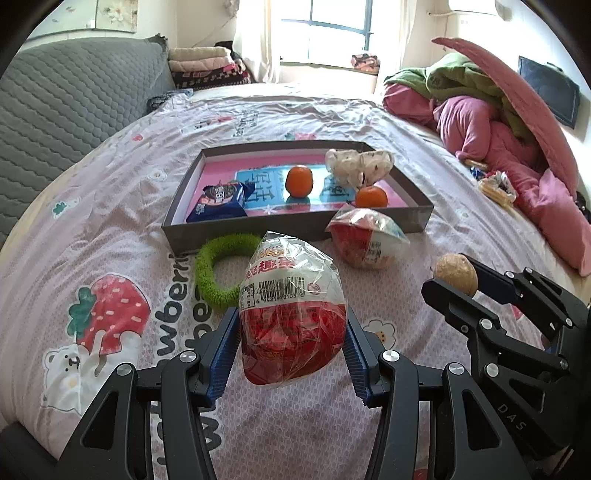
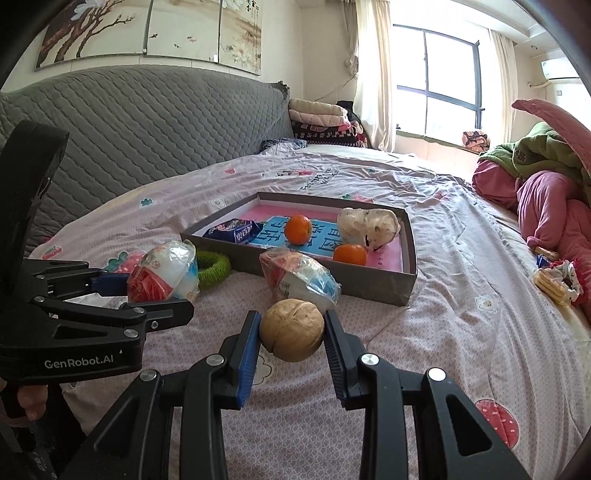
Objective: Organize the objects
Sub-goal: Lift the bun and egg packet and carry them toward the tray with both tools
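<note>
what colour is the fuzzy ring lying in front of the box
Bright green. The fuzzy ring shows best in the left wrist view, beside the box.

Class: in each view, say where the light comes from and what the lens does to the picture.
Left wrist view: window blown out white, backlighting the bed; bedsheet bulges, corners vignetted black. Right wrist view: window glares less, panes visible; grey headboard curves; walnut in the tongs sharp.

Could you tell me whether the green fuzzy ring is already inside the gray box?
No, the green ring lies on the bedsheet just outside the near wall of the gray box.
</note>
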The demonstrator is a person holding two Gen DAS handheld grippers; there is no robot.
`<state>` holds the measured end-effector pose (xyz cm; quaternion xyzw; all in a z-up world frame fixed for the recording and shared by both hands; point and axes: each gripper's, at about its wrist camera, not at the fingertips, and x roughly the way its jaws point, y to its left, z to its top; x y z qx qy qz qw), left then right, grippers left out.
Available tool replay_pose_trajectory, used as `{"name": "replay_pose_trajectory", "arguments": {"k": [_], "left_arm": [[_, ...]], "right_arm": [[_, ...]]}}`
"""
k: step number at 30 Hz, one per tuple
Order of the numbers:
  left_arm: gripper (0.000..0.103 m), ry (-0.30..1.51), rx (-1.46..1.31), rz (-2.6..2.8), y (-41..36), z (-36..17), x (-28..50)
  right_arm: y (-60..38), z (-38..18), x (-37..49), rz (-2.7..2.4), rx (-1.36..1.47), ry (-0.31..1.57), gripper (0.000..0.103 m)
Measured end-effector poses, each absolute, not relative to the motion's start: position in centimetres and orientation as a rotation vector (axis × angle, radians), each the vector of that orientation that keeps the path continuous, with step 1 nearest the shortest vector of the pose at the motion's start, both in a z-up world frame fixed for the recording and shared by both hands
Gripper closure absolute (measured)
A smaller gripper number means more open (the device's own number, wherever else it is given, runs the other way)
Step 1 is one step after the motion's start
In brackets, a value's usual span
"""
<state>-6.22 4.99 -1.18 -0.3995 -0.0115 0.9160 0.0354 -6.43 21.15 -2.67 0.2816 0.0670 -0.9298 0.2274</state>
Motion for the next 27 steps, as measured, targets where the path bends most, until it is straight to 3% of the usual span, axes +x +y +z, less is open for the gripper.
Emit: {"name": "replay_pose_trajectory", "arguments": {"k": [27], "left_arm": [[0.048, 0.002, -1.070, 2.887, 4.7, 0.1, -6.1]], "right_arm": [[21.9, -0.9, -5.6, -2.633, 0.620, 0.163, 0.069]]}}
